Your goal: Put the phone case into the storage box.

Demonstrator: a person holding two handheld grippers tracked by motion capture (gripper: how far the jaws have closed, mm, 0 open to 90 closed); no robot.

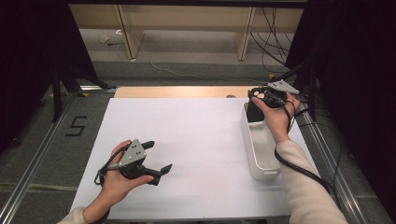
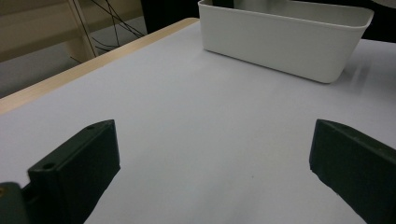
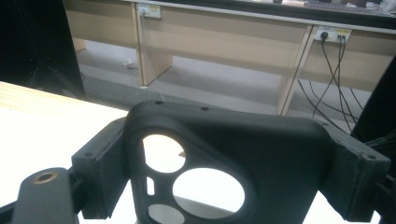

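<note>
A black plastic part (image 3: 280, 140) with several round cutouts is clamped between the jaws of my right gripper (image 3: 231, 151). In the high view that right gripper (image 1: 259, 95) is over the far end of a white bin (image 1: 250, 144), and the black part (image 1: 254, 111) hangs down at the bin's far wall. My left gripper (image 1: 160, 155) is near the front left of the white table sheet (image 1: 196, 130). Its jaws are wide apart with nothing between them. The left gripper view has my left gripper (image 2: 215, 156) low over the bare sheet, facing the white bin (image 2: 280, 46).
The bin stands lengthwise along the right edge of the sheet. A wooden table edge (image 1: 182, 91) runs along the far side. Black cables (image 1: 303, 170) trail from the right gripper over the forearm. Metal rails (image 1: 28, 172) flank the table, with desk legs and wires on the floor beyond.
</note>
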